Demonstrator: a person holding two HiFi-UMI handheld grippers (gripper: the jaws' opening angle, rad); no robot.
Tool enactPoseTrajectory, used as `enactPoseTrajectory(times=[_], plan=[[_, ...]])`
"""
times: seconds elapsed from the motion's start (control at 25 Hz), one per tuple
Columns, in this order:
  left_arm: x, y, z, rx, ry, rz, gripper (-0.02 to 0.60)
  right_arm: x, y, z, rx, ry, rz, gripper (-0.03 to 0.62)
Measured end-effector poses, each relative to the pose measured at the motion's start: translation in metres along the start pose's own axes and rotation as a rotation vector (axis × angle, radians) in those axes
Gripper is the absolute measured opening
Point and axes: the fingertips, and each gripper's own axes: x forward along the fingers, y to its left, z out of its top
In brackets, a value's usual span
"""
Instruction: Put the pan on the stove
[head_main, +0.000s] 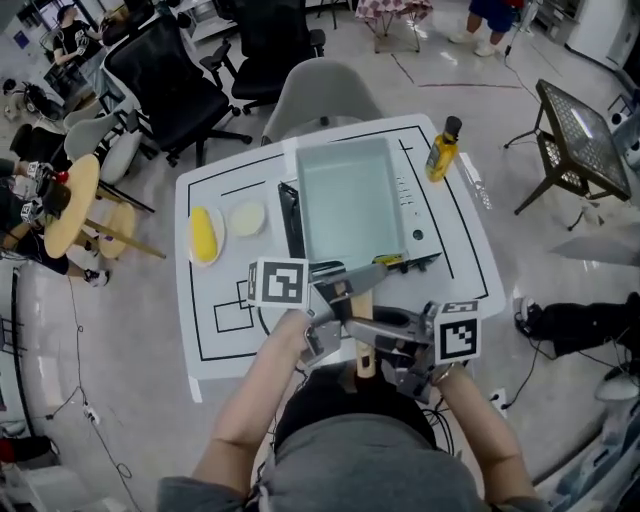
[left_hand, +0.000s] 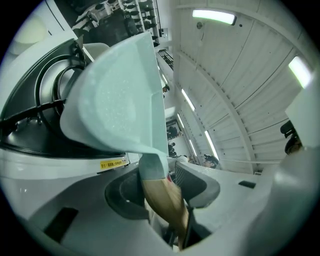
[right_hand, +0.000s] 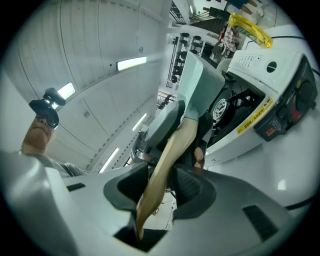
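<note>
A pale mint rectangular pan (head_main: 350, 200) is over the white tabletop stove (head_main: 420, 235), covering most of the black burner (head_main: 289, 215). Whether it rests on the grate I cannot tell. Its wooden handle (head_main: 365, 358) points back toward me. Both grippers hold that handle side by side: the left gripper (head_main: 335, 320) is shut on it nearer the pan, the right gripper (head_main: 385, 345) just behind. In the left gripper view the pan (left_hand: 120, 95) hangs above the burner (left_hand: 35, 115), and the handle (left_hand: 165, 197) sits in the left gripper (left_hand: 162, 187). The right gripper (right_hand: 162, 182) clamps the handle (right_hand: 165, 165).
A yellow oil bottle (head_main: 441, 150) stands at the table's far right corner. Left of the stove sit a plate with a yellow item (head_main: 204, 234) and a pale round dish (head_main: 247, 217). The white table (head_main: 215, 320) has black outlines. Chairs stand behind it.
</note>
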Motion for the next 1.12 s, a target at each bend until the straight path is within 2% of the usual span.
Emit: enactPoseTrajectory(times=[0.48, 1.12], plan=[[0.003, 0.015, 0.004, -0.046, -0.127, 0.073, 0.158, -0.01, -0.009, 0.001, 0.048, 0.123, 0.075, 0.152], [-0.003, 0.038, 0.014, -0.101, -0.134, 0.092, 0.158, 0.003, -0.027, 0.005, 0.1, 0.144, 0.073, 0.152]])
